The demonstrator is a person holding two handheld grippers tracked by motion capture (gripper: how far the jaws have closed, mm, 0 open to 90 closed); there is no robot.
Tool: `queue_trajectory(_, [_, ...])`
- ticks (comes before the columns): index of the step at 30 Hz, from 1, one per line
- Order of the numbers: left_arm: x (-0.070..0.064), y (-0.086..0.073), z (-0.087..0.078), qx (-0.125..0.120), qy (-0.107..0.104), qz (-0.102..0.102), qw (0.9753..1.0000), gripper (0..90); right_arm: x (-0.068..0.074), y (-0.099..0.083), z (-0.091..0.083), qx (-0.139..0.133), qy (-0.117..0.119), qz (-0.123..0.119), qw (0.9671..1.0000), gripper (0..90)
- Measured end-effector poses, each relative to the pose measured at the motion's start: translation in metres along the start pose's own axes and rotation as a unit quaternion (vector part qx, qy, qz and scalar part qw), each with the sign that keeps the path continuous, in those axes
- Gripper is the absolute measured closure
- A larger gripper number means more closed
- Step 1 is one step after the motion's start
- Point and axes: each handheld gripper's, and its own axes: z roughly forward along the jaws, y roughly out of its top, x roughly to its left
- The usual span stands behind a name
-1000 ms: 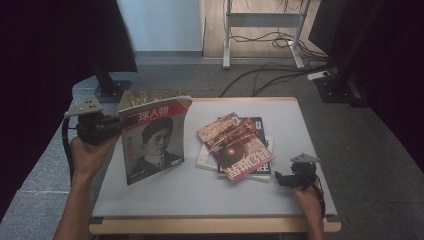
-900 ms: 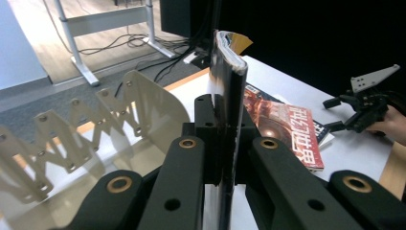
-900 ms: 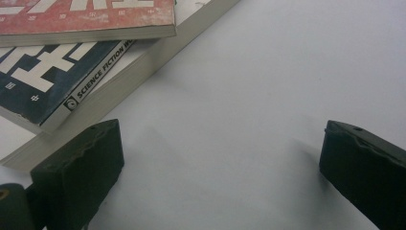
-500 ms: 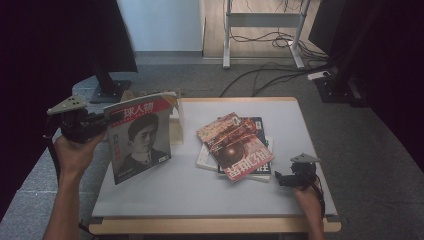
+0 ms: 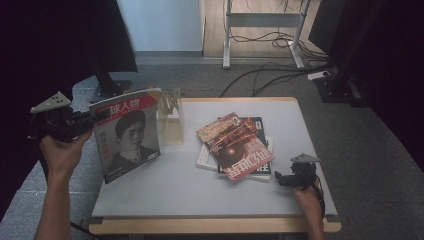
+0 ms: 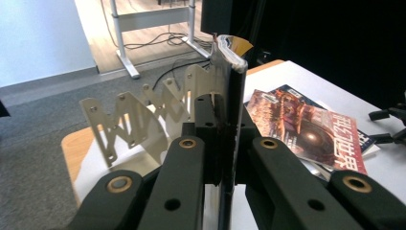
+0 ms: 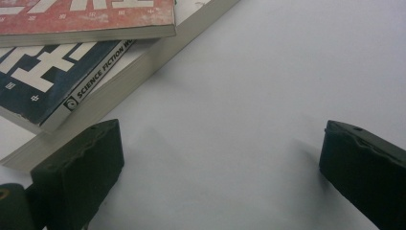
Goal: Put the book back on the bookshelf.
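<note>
My left gripper (image 5: pixel 85 121) is clamped on the spine edge of the portrait magazine (image 5: pixel 129 134), which I hold upright over the left edge of the surface (image 5: pixel 175 192). Its red masthead is at the top and its cover faces me in the high view. In the left gripper view the 2 black jaws pinch the magazine (image 6: pixel 229 110) edge-on, and its pages fan slightly at the top.

Just beyond the magazine stands a clear zigzag rack (image 5: pixel 169 120) near the far left corner of the surface. In the left gripper view the rack (image 6: pixel 143 122) sits just behind and to the left of the clamped magazine; I cannot tell whether they touch.

My right gripper (image 5: pixel 286 178) rests low near the front right corner of the surface with its jaws spread wide apart and nothing between them. In the right gripper view bare surface lies between the 2 jaws.

A stack of books and magazines (image 5: pixel 235 149) lies flat at the middle of the surface, a red-covered one on top, skewed. Its near corner (image 7: pixel 86 72) is just beside my right gripper but apart from it, with a dark blue science fiction cover under the red one.
</note>
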Motion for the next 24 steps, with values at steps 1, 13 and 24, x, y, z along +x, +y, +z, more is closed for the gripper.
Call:
queue_trajectory(1, [0.002, 0.000, -0.002, 0.000, 0.004, -0.002, 1.0000, 87.0, 0.000, 0.000, 0.000, 0.000, 0.000, 0.000, 1.0000, 1.1])
queue_trajectory(13, [0.020, -0.005, -0.008, -0.002, 0.042, -0.021, 0.9989, 87.1, 0.000, 0.000, 0.000, 0.000, -0.001, -0.001, 1.0000, 1.0])
queue_trajectory(24, [0.029, -0.001, 0.005, -0.007, 0.066, -0.033, 0.9972, 87.0, 0.000, 0.000, 0.000, 0.000, 0.000, 0.000, 1.0000, 1.1])
